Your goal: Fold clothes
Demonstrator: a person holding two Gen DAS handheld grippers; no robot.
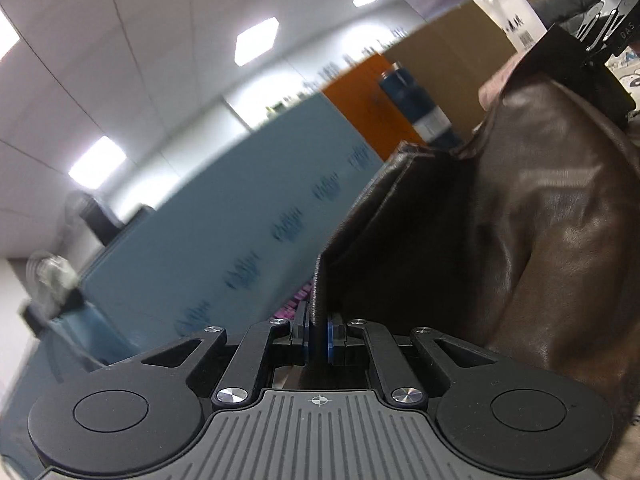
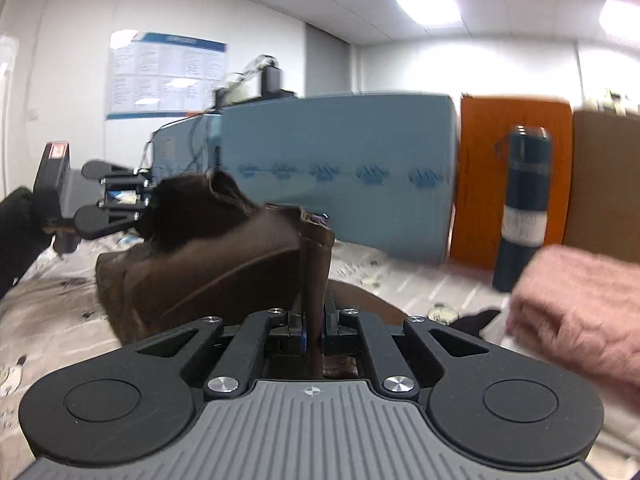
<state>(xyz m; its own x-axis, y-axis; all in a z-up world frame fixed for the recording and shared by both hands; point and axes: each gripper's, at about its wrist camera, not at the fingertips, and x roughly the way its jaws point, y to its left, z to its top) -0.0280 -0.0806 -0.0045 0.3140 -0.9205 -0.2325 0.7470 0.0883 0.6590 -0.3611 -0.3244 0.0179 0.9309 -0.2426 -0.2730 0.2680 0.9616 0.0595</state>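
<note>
A dark brown leather-like garment (image 1: pixel 520 220) hangs stretched between my two grippers, lifted above the bed. My left gripper (image 1: pixel 319 330) is shut on one edge of it. My right gripper (image 2: pixel 314 330) is shut on another edge of the brown garment (image 2: pixel 208 264). In the right wrist view the left gripper (image 2: pixel 146 202) shows at the far left, clamped on the garment's other end. In the left wrist view the right gripper (image 1: pixel 592 46) shows at the top right, holding the garment.
A folded pink fuzzy garment (image 2: pixel 580 312) lies at the right on the patterned bedsheet (image 2: pixel 48 320). A dark blue bottle (image 2: pixel 520 208) stands behind it. Blue (image 2: pixel 340 176), orange (image 2: pixel 516 176) and brown (image 2: pixel 608 184) boards line the back.
</note>
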